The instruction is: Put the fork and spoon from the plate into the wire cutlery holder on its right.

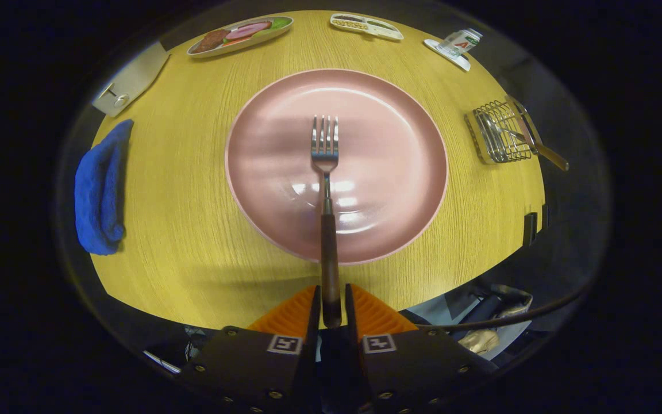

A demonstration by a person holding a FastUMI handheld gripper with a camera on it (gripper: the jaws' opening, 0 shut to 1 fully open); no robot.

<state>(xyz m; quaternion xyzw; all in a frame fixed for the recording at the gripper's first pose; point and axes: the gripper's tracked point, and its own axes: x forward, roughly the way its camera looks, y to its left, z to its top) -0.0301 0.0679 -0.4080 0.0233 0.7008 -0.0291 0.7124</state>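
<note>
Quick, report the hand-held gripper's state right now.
Hand-held gripper: closed on the fork, both fingers pressing its brown handle, tines pointing ahead over the pink plate.

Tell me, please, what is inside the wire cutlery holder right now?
One wooden-handled utensil lies in the wire cutlery holder, handle sticking out; its head is hidden behind the wires. The gripper holds the fork.

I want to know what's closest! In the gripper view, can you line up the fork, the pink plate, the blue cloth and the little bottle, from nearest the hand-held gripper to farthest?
1. Fork: its wooden handle is clamped between the fingers of the hand-held gripper.
2. Pink plate: just ahead of the fingers, under the fork.
3. Blue cloth: off to the left on the table.
4. Little bottle: far beyond the plate, to the right.
</note>
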